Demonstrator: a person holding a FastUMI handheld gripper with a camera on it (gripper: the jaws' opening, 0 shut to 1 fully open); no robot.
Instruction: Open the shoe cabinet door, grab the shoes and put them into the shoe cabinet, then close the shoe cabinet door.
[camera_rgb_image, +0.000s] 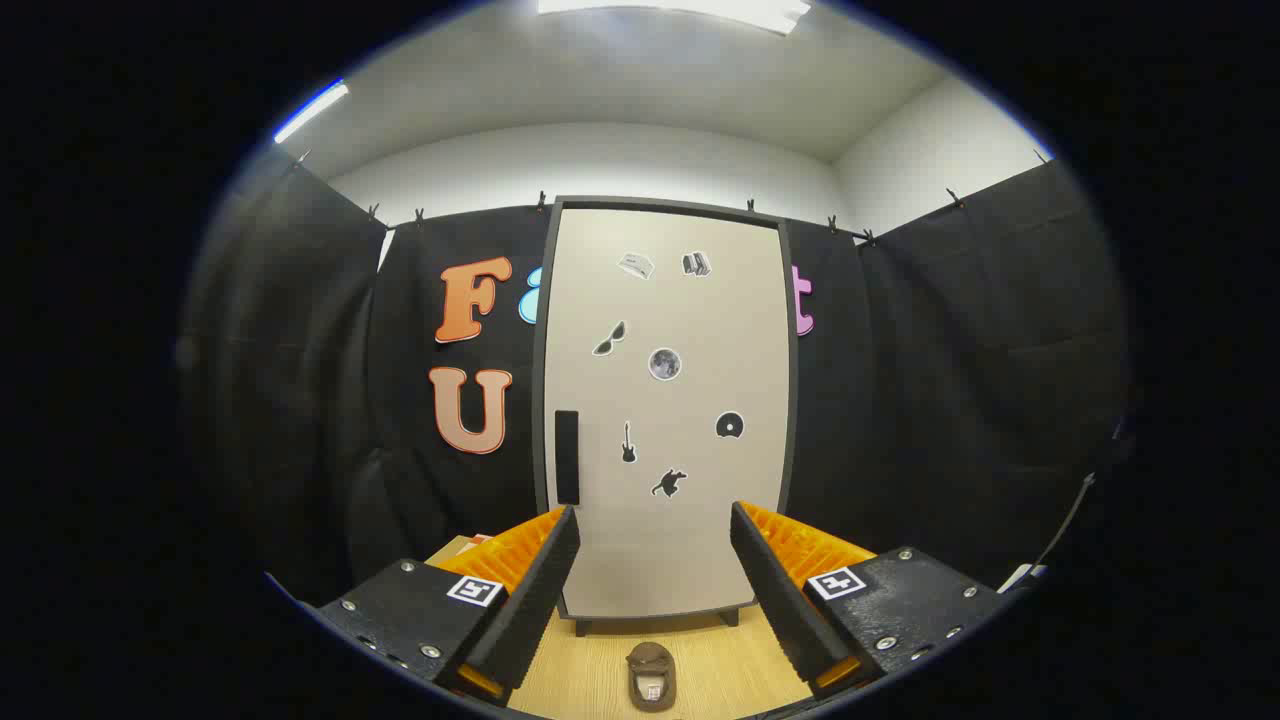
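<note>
Facing the shoe cabinet (665, 400) head-on: tall pale box w/ dark frame, standing upright on short feet toward the back edge of the wooden floor (590, 680), booth wall right behind it. Cabinet door (680, 540) is flat, covers the whole front, closed; small stickers scattered on it. Prob. a light panel door, stiff, smooth face, so nothing to pinch on the face itself. Only real purchase is the dark vertical handle (567, 457) on the door's left side, approx. mid-height. Hinges likely on the opp. side (can't see them), so pull there should swing it w/ little force. Handle looks slim and rigid; a grip across its width should hold, though it may be recessed, can't tell.

Gripper (655, 530) is spread wide, nothing between the fingers; lower door shows thru the gap, handle just above the left fingertip.

Shoe (651, 676): brown, one visible, on the floor near its front edge, between the fingers and well in front of the cabinet feet, pointing toward the cabinet. Looks soft, light, prob. squashes under pressure and not fragile. Best hold imo: pinch across the collar/heel rim or the sides at the opening, where the upper is firmest. Sole prob. grippy, upper maybe slick.

Door not opened yet, so that's the first step.
</note>
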